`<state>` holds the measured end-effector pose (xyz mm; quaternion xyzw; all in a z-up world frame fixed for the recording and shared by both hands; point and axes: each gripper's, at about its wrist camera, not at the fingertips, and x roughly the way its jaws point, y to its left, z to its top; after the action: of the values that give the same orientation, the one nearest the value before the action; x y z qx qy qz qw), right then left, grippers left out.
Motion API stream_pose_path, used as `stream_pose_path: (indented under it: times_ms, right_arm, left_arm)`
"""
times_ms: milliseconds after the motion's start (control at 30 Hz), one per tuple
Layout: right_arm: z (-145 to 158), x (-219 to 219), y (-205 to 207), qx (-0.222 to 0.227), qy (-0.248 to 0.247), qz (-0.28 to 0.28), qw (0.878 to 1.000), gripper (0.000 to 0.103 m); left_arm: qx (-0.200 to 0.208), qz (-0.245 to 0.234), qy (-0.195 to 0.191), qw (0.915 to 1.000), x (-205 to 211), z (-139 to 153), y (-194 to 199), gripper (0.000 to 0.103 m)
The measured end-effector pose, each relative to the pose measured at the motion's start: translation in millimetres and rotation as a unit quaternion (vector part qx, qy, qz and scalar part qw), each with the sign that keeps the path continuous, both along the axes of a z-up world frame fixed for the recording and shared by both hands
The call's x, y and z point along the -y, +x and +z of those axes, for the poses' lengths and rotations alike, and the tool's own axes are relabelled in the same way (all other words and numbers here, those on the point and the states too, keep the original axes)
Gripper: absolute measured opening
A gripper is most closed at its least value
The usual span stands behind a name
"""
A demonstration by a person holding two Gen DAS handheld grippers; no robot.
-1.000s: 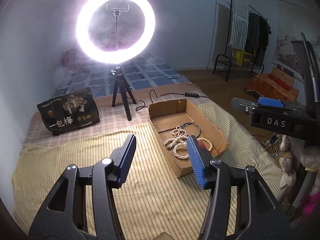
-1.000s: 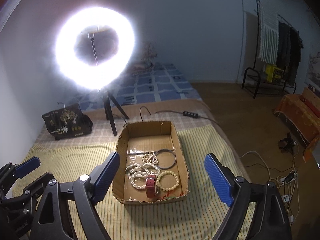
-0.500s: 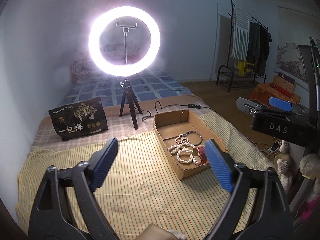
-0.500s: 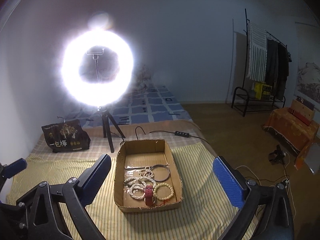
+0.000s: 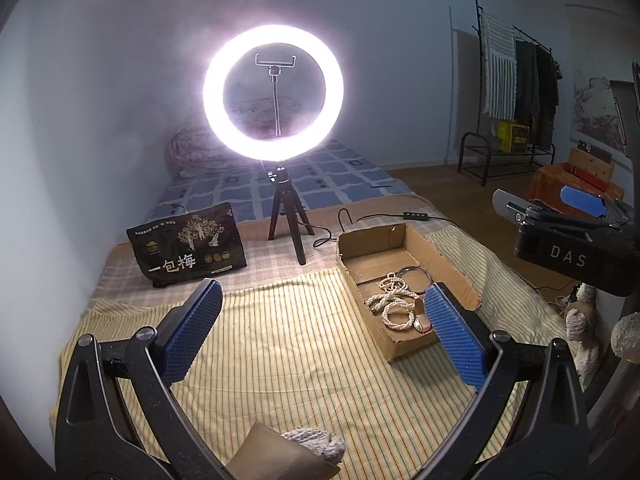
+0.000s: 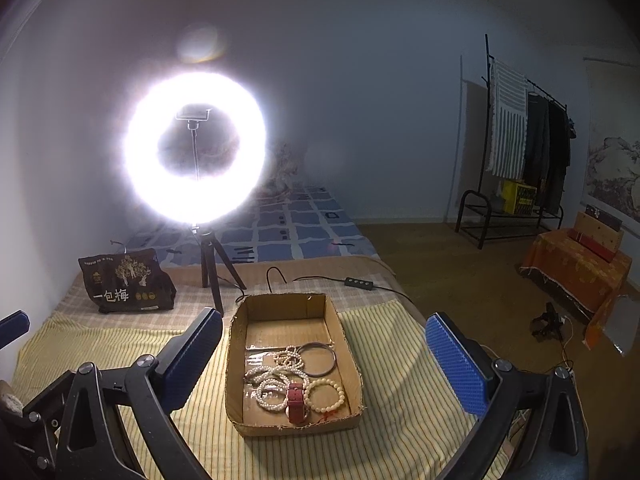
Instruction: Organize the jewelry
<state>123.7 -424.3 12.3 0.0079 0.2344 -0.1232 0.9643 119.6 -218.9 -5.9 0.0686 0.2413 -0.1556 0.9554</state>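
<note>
An open cardboard box [image 6: 236, 360] lies on the yellow striped cloth [image 6: 120, 344]. It holds a white pearl necklace [image 6: 272, 380], a dark ring bangle [image 6: 318, 359], a cream bead bracelet [image 6: 325, 396] and a red watch strap [image 6: 296, 398]. The box [image 5: 404, 236] and pearls [image 5: 390, 304] also show in the left wrist view. My left gripper [image 5: 320, 332] is open and empty, above the cloth left of the box. My right gripper [image 6: 324, 364] is open and empty, held back above the box's near end.
A lit ring light [image 5: 274, 92] on a small tripod [image 5: 286, 220] stands behind the box, its cable [image 6: 360, 282] trailing right. A black snack bag [image 5: 186, 246] stands at the back left. A clothes rack [image 6: 516, 152] and an orange-covered box [image 6: 576, 268] are on the floor to the right.
Both grippers have pulled back and up from the box, which now looks smaller and farther. The left jaws have opened wider. The jewelry has not moved.
</note>
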Motion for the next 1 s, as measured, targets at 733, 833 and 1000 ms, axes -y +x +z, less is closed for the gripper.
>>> stream_pose_path:
  times_ms: [733, 833, 1000]
  right_arm:
    - [-0.8, 1.2, -0.7, 0.0, -0.011, -0.005, 1.0, 0.103]
    - [-0.8, 2.0, -0.5, 0.0, -0.01, -0.005, 1.0, 0.103]
    - [-1.1, 2.6, -0.6, 0.0, -0.011, -0.004, 1.0, 0.103]
  left_arm:
    - [0.003, 0.003, 0.001, 1.0, 0.8, 0.2, -1.0, 0.103]
    - [0.004, 0.003, 0.001, 1.0, 1.2, 0.3, -1.1, 0.103]
    - [0.003, 0.004, 0.001, 1.0, 1.5, 0.1, -1.2, 0.103]
